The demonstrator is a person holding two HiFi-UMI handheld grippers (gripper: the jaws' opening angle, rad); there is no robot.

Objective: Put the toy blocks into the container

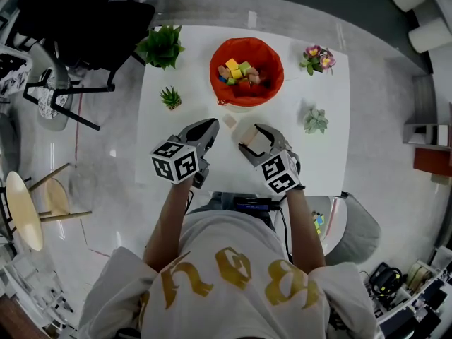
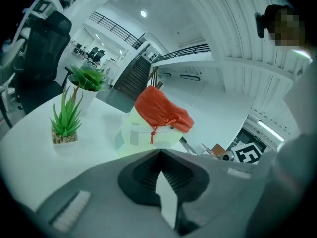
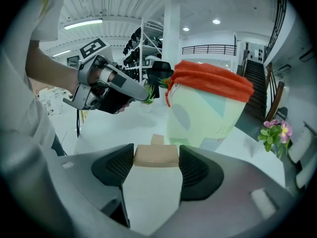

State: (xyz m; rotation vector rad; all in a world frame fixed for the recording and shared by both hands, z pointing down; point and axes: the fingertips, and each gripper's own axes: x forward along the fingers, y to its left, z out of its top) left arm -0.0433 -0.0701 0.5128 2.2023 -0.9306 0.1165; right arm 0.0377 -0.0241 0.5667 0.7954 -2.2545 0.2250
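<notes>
A container with a red liner stands at the table's far middle, with several coloured toy blocks inside. My right gripper is shut on a beige block just in front of it; in the right gripper view the beige block sits gripped between the pads of the right gripper, a little above the table. A smaller beige block lies loose on the table between both grippers, and it shows as the small block before the container. My left gripper is shut and empty, its jaws meeting in the left gripper view.
Potted plants ring the white table: a leafy one, a small spiky one, pink flowers and a succulent. A black chair and a wooden stool stand to the left on the floor.
</notes>
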